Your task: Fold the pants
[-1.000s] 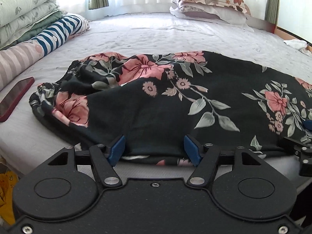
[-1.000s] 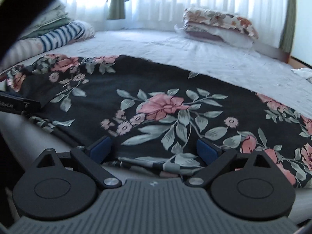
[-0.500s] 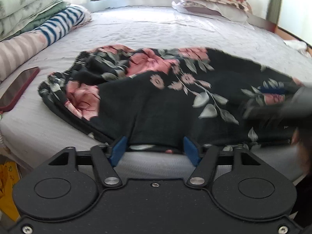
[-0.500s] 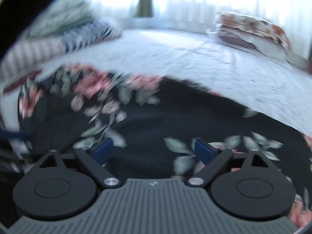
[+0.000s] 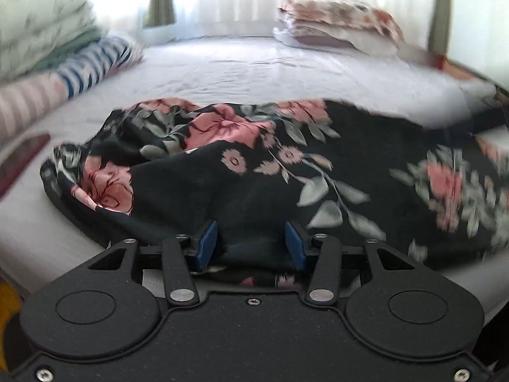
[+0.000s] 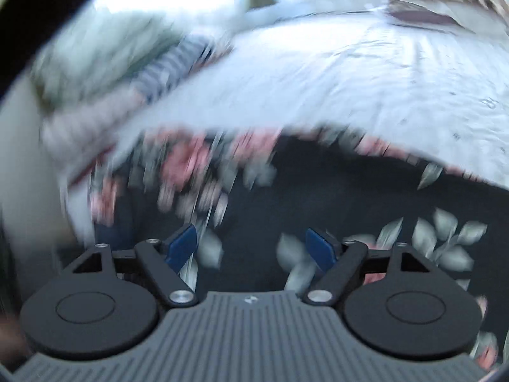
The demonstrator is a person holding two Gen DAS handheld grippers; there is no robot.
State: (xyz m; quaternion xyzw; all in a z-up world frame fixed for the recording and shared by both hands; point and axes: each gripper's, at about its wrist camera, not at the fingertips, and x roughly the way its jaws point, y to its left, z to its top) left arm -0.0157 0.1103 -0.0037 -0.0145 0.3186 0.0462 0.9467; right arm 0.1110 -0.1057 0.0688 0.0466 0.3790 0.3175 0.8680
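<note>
Black floral pants (image 5: 286, 165) lie across the near side of the bed, waistband bunched at the left. My left gripper (image 5: 251, 248) sits at the near edge of the pants; its blue pads (image 5: 206, 245) stand apart with a hump of black fabric rising between them, not pinched. My right gripper (image 6: 253, 248) is open and hovers over the pants (image 6: 334, 191); that view is heavily blurred. The right gripper is not seen in the left wrist view.
The white bed sheet (image 5: 270, 70) stretches beyond the pants. Folded blankets and striped bedding (image 5: 63, 63) are stacked at the left. Floral pillows (image 5: 340, 28) lie at the far right. A dark red phone (image 5: 22, 156) lies at the bed's left edge.
My left gripper pushed into the pants' near edge and its jaws narrowed around a fold. My right gripper swung left over the pants, blurring its view.
</note>
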